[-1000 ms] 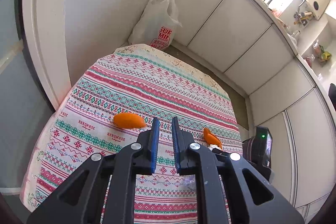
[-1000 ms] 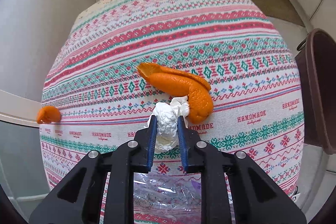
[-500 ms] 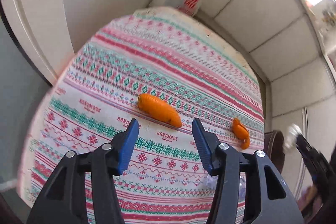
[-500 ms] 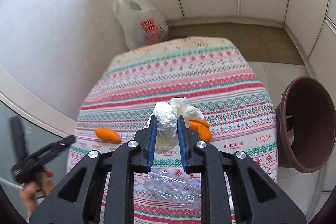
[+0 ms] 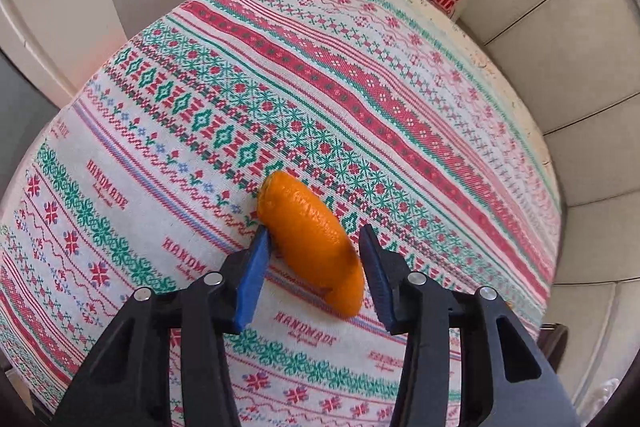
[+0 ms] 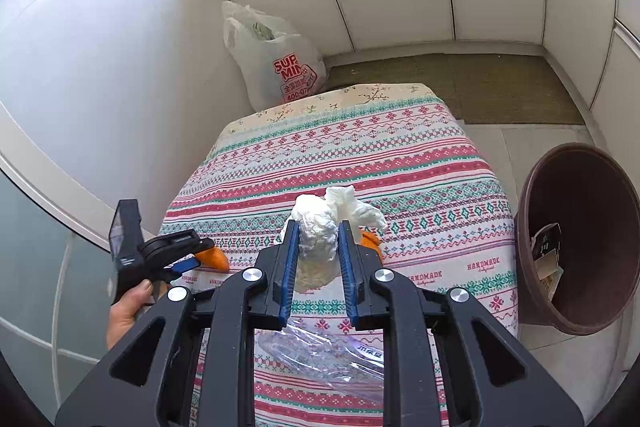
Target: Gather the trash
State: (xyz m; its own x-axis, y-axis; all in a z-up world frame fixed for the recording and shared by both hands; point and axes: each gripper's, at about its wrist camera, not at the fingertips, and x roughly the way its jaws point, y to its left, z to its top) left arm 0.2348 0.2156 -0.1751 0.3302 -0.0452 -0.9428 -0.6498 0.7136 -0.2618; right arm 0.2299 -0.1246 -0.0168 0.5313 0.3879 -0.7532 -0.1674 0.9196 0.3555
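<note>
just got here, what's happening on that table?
Trash pickup by a person with two tools. The right hand-held gripper is shut on a crumpled tissue, lifted above the patterned tablecloth; a brown bin stands to its right. The left hand-held gripper is open, its fingers on either side of an orange peel lying on the cloth, not yet gripped. A second peel and a clear plastic wrapper remain on the table.
</note>
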